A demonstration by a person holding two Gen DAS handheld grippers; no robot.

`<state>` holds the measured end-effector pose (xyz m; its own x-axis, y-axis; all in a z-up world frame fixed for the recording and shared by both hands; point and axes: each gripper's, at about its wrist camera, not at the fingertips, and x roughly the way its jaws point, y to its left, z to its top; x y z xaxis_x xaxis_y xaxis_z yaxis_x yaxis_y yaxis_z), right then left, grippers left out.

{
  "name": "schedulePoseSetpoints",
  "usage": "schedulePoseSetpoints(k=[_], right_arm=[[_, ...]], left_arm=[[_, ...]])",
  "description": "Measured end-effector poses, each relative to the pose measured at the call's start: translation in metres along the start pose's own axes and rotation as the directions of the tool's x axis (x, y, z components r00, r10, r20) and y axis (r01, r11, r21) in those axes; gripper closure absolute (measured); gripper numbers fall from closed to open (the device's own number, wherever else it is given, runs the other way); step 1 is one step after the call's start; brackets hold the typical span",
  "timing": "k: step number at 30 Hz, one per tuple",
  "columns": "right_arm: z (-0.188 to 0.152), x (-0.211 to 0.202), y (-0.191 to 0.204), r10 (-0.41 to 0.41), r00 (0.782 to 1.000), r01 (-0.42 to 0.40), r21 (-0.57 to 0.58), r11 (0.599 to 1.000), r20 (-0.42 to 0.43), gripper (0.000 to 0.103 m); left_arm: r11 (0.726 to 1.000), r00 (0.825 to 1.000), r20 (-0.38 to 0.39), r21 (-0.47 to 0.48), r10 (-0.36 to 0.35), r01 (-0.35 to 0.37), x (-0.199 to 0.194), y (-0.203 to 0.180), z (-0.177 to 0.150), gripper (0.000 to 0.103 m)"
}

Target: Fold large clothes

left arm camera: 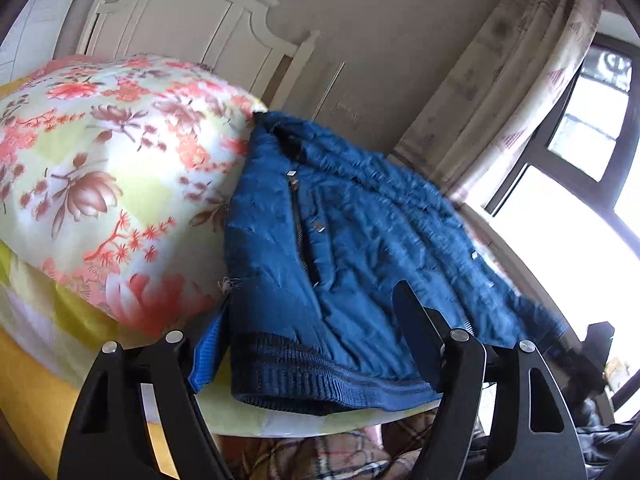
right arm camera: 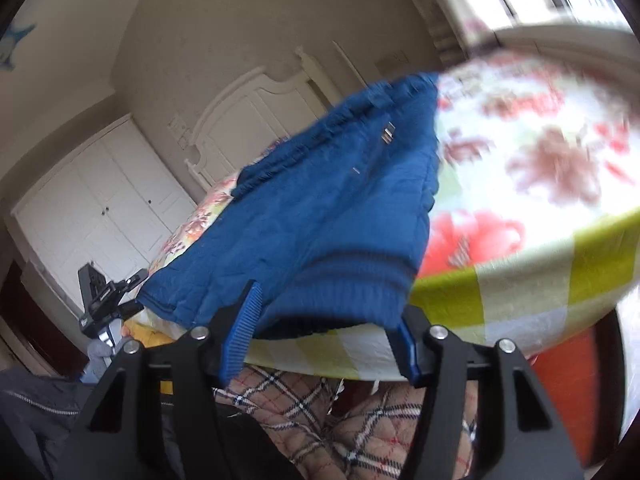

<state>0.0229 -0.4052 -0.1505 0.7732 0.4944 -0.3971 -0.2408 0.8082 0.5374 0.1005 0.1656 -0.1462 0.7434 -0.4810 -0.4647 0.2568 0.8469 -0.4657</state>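
No legible brand or writing appeared on the blue jacket (left arm camera: 352,240). It lay on the floral bedspread (left arm camera: 100,184), beside a bulging quilt, ribbed hem at the near bed edge, collar toward the white headboard (left arm camera: 192,20); its long axis ran from the grippers to the headboard. The left gripper (left arm camera: 308,360) and right gripper (right arm camera: 324,332) both stood apart astride the hem, pads not pressing.
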Motion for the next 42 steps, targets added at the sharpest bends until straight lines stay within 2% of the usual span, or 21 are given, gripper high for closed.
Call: schedulePoseSetpoints(k=[3, 7, 8, 14, 15, 16, 17, 18, 19, 22, 26, 30, 32, 34, 36, 37, 38, 40, 42], right_arm=[[0.011, -0.002, 0.014, -0.003, 1.0, 0.004, -0.055, 0.998, 0.02, 0.044], [0.014, 0.027, -0.001, -0.077, 0.996, 0.077, 0.001, 0.997, -0.035, 0.042], [0.014, 0.028, -0.004, -0.067, 0.998, 0.067, 0.023, 0.997, -0.014, 0.042], [0.015, 0.036, -0.003, -0.059, 0.998, 0.06, 0.027, 0.998, -0.036, 0.048], [0.016, 0.039, -0.003, -0.052, 0.998, 0.054, 0.034, 0.998, -0.038, 0.05], [0.016, 0.042, -0.003, -0.06, 0.997, 0.062, 0.035, 0.997, -0.037, 0.06], [0.017, 0.044, -0.003, -0.084, 0.996, 0.086, 0.035, 0.996, -0.039, 0.076], [0.016, 0.046, -0.004, -0.097, 0.995, 0.099, 0.044, 0.994, -0.039, 0.078], [0.016, 0.046, -0.006, -0.081, 0.996, 0.083, 0.066, 0.994, -0.034, 0.083], [0.016, 0.037, -0.002, -0.051, 0.999, 0.051, 0.075, 0.996, -0.004, 0.088], [0.025, -0.001, 0.007, 0.038, 0.996, -0.047, 0.11, 0.993, 0.078, 0.089], [0.029, -0.063, 0.044, 0.121, 0.987, -0.122, 0.002, 0.993, 0.104, 0.089], [0.027, -0.094, 0.065, 0.155, 0.981, -0.15, -0.054, 0.987, 0.113, 0.089], [0.028, -0.115, 0.082, 0.191, 0.974, -0.181, -0.089, 0.98, 0.125, 0.089], [0.032, -0.137, 0.104, 0.239, 0.959, -0.22, -0.137, 0.966, 0.151, 0.088], [0.037, -0.142, 0.109, 0.255, 0.953, -0.231, -0.151, 0.961, 0.164, 0.088], [0.041, -0.149, 0.113, 0.272, 0.945, -0.244, -0.163, 0.956, 0.18, 0.088], [0.061, -0.143, 0.113, 0.273, 0.94, -0.252, -0.124, 0.96, 0.203, 0.087], [0.086, -0.119, 0.102, 0.24, 0.951, -0.237, -0.043, 0.971, 0.193, 0.086]], left_arm=[[0.999, 0.999, -0.036, -0.023, 0.024, -0.025, 0.01, 0.008, -0.005, 0.032], [0.999, 0.998, -0.034, 0.015, 0.046, -0.045, 0.012, 0.004, -0.007, 0.026], [0.998, 0.998, -0.037, 0.022, 0.052, -0.051, 0.014, 0.002, -0.007, 0.026], [0.998, 0.995, -0.073, 0.015, 0.062, -0.061, 0.029, -0.001, 0.004, 0.027], [0.997, 0.994, -0.083, 0.02, 0.073, -0.072, 0.031, -0.002, 0.006, 0.043], [0.995, 0.99, -0.106, 0.028, 0.096, -0.093, 0.035, -0.004, 0.007, 0.069], [0.996, 0.989, -0.116, 0.011, 0.086, -0.086, 0.035, -0.001, 0.008, 0.073], [0.999, 0.994, -0.105, -0.023, 0.04, -0.043, 0.03, 0.002, 0.009, 0.082], [0.999, 0.996, -0.09, -0.045, 0.008, -0.012, 0.025, 0.004, 0.01, 0.087], [0.982, 0.99, -0.021, -0.125, -0.142, 0.138, -0.008, 0.005, 0.015, 0.089], [0.953, 0.959, 0.036, -0.099, -0.283, 0.285, -0.063, -0.014, 0.016, 0.089], [0.914, 0.915, 0.074, -0.07, -0.396, 0.4, -0.121, -0.027, 0.015, 0.089], [0.885, 0.884, 0.111, -0.054, -0.455, 0.462, -0.147, -0.036, 0.019, 0.088], [0.844, 0.839, 0.159, -0.053, -0.52, 0.533, -0.163, -0.041, 0.026, 0.088], [0.788, 0.785, 0.216, -0.094, -0.58, 0.608, -0.166, -0.034, 0.035, 0.087], [0.765, 0.768, 0.245, -0.13, -0.592, 0.631, -0.159, -0.028, 0.043, 0.085], [0.757, 0.77, 0.261, -0.172, -0.583, 0.631, -0.148, -0.023, 0.053, 0.084], [0.761, 0.802, 0.262, -0.26, -0.537, 0.594, -0.112, -0.012, 0.074, 0.079], [0.768, 0.839, 0.246, -0.339, -0.486, 0.544, -0.07, -0.003, 0.092, 0.077]])
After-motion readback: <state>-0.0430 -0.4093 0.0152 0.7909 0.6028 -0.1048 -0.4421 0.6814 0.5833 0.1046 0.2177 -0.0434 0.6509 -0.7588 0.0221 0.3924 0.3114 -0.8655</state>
